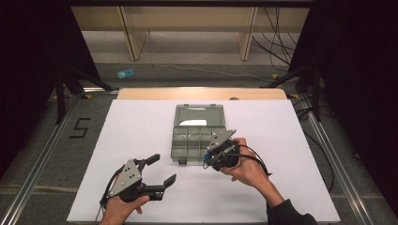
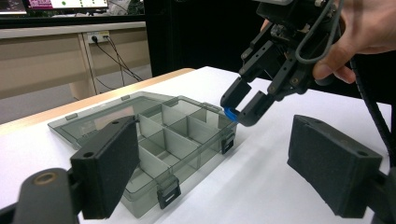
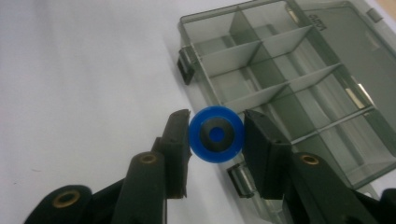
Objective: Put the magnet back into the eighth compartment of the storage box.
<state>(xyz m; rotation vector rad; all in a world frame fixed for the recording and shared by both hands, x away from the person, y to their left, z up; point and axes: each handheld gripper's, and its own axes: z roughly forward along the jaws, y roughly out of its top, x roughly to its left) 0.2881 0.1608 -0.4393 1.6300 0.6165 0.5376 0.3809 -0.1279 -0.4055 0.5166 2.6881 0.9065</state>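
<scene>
- right gripper (image 1: 209, 161) pinching a small blue round part (image 3: 216, 134) between its jaws; part looks like a blue ring with a dark centre; held off the table, not resting on anything
- in the left gripper view the blue round part (image 2: 229, 113) sits at the tips of the right gripper (image 2: 243, 103), just over the near right corner of the box
- organizer box (image 1: 197, 135) is a grey see-through case, lid flat open at the far side; tray split by dividers into several compartments; compartments look empty as far as the pictures show
- left gripper (image 1: 162, 169) jaws spread wide, holding nothing; hovers over the white table (image 1: 141, 122) near the front-left of the box, apart from it; its own view looks across the box (image 2: 154, 140) toward the other gripper
- box latches at the front edge visible, unfastened (image 3: 187, 65)
- progress, judged: pick-up of the part is done; part is carried to the box edge but not yet inside any compartment; still outside the front wall in the right gripper view
- left to do, judged: move over a compartment, lower, release; which compartment is meant cannot be told; lid closing possibly after
- risk, judged: round part could roll or bounce out if dropped from height
</scene>
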